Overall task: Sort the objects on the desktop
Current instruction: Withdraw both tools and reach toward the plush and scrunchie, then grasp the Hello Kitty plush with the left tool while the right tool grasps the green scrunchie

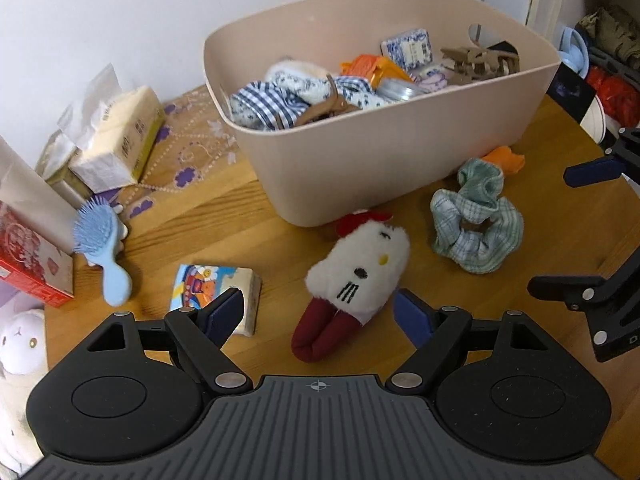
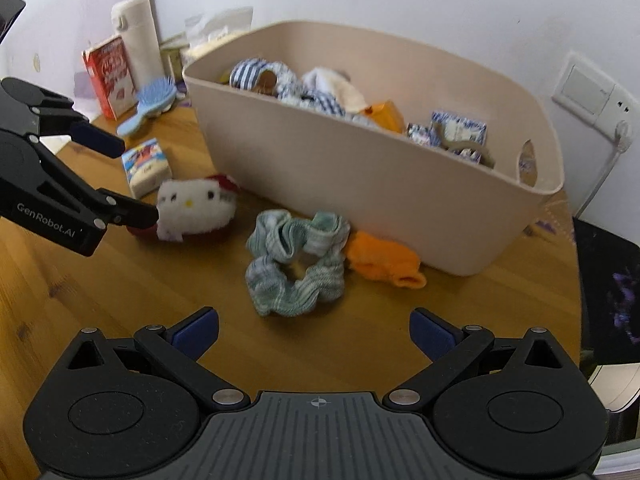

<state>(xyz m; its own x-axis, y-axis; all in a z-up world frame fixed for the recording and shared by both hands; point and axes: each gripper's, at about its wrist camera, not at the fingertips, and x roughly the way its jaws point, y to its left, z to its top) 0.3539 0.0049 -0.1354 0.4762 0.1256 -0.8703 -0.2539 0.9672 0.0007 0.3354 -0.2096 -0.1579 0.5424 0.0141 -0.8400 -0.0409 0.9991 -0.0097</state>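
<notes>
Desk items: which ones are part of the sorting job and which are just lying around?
Job: beige bin, cat plush, green scrunchie, orange cloth, tissue pack, blue hairbrush.

Lying about: red carton, tissue box, white bottle.

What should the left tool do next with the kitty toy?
Probably ease the left tool forward and close on the plush kitty clip. Its jaws are open on either side of the red end, and the clip lies on the table outside the beige bin.
</notes>
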